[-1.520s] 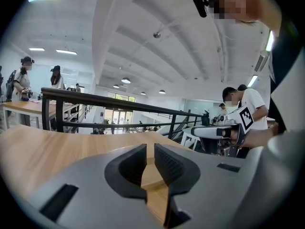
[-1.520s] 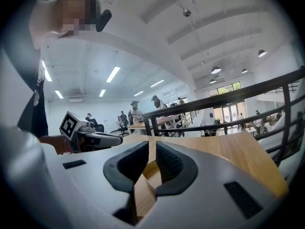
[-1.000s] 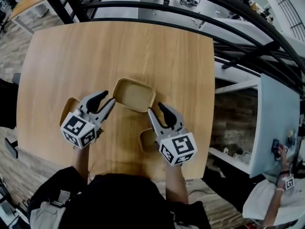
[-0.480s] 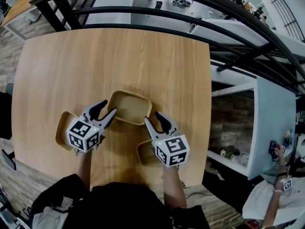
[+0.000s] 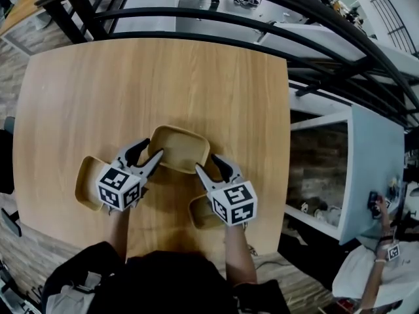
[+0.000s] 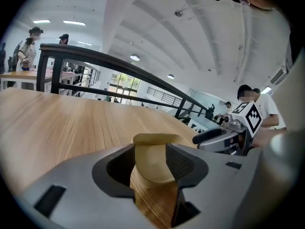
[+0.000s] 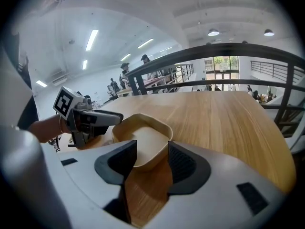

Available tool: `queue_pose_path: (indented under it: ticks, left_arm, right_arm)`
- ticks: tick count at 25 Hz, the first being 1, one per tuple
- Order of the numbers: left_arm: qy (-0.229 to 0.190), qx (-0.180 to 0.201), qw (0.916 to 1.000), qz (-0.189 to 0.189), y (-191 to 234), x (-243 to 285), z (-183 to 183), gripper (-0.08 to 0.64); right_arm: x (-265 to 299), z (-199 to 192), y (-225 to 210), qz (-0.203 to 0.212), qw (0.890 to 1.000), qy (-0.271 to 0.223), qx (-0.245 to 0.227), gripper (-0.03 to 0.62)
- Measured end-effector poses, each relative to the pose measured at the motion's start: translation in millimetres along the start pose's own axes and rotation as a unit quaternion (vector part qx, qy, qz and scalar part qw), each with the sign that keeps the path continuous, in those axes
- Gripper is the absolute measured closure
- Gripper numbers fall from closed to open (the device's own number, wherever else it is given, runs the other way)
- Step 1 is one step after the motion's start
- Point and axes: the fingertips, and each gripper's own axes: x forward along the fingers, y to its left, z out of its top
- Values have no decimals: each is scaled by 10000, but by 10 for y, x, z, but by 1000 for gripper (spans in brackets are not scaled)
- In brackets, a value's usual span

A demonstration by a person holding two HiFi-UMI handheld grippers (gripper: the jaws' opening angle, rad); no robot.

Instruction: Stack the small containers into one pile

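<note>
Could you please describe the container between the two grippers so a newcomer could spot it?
On the wooden table, near its middle, a tan container lies open side up between the left gripper and the right gripper. It is the largest of three and unobstructed; the left container and the near-edge container lie partly under the grippers.

I'm at a wooden surface on what looks like a mezzanine in a big open lab or workshop hall. A black railing curves past it. A white desk sits below. Strip lights line the high white ceiling, and people stand at other tables.
</note>
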Motion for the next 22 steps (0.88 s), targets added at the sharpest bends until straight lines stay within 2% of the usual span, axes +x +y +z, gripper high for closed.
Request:
queue_pose_path:
  ticks: [8, 15, 22]
  left_arm:
    - [204, -29, 9996, 191, 87, 23, -95, 368]
    - [519, -108, 9985, 140, 62, 101, -265, 365]
    - [481, -460, 9977, 131, 69, 96, -290, 367]
  right_arm:
    - [60, -33, -12, 36, 9999, 96, 37, 399]
    - [158, -84, -16, 46, 9986, 495, -157, 396]
    - [155, -91, -37, 96, 9985, 515, 177, 396]
